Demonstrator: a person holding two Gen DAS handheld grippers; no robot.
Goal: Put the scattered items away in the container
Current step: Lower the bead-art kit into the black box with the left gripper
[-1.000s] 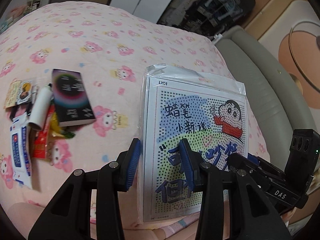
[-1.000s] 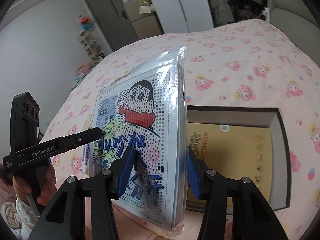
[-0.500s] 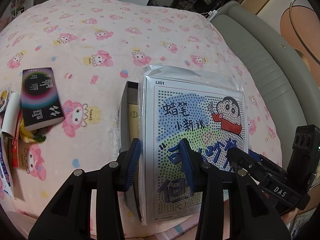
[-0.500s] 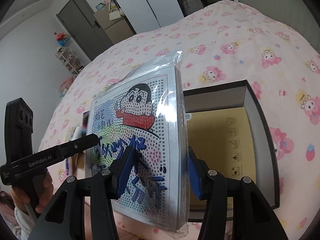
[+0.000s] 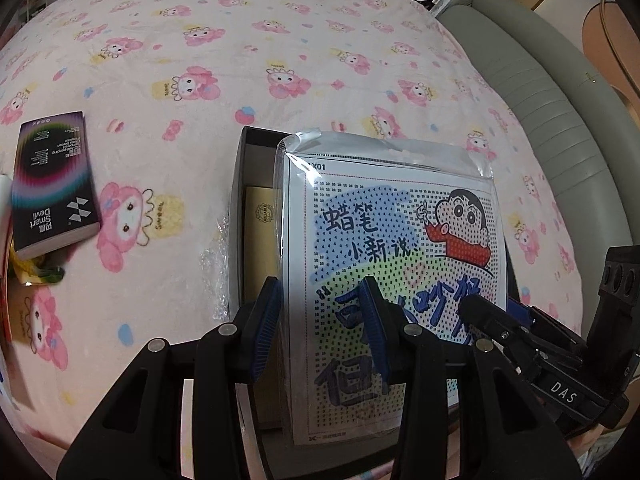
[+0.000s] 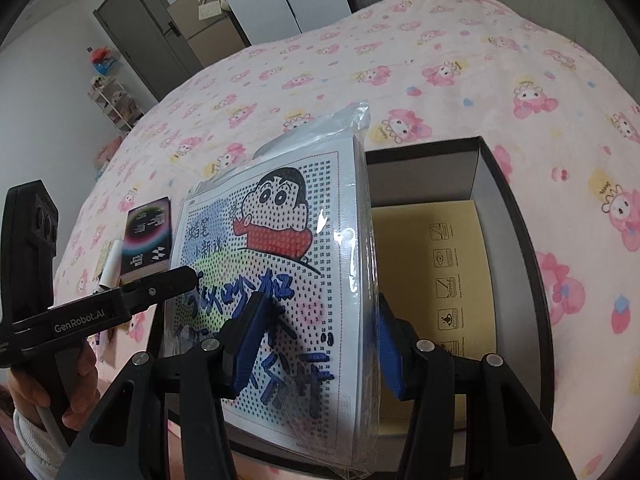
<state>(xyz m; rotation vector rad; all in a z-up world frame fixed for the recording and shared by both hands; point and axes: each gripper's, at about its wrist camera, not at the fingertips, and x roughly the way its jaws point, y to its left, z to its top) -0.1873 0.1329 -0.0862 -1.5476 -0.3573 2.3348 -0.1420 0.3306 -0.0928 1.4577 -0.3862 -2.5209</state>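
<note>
Holding the bagged cartoon craft kit upright over the dark box, the left gripper pinches its lower left edge between blue pads, in the left wrist view. That box sits near the bed's right side on the pink blanket; a yellow sheet lies inside. Well apart, by the blanket's left edge, the black Smart Devil booklet and a small heap of packets wait, so most of the tidying looks undone. The right gripper clamps the kit's lower right side. Against the frame a second ago, the box has come into sight beneath the kit and the booklet has slid leftward. In the right wrist view, the right gripper grips the kit by its edge, the box open just beside and under it. The left gripper nips the far side. Earlier the kit stood higher; now its bottom dips toward the box's near wall.
</note>
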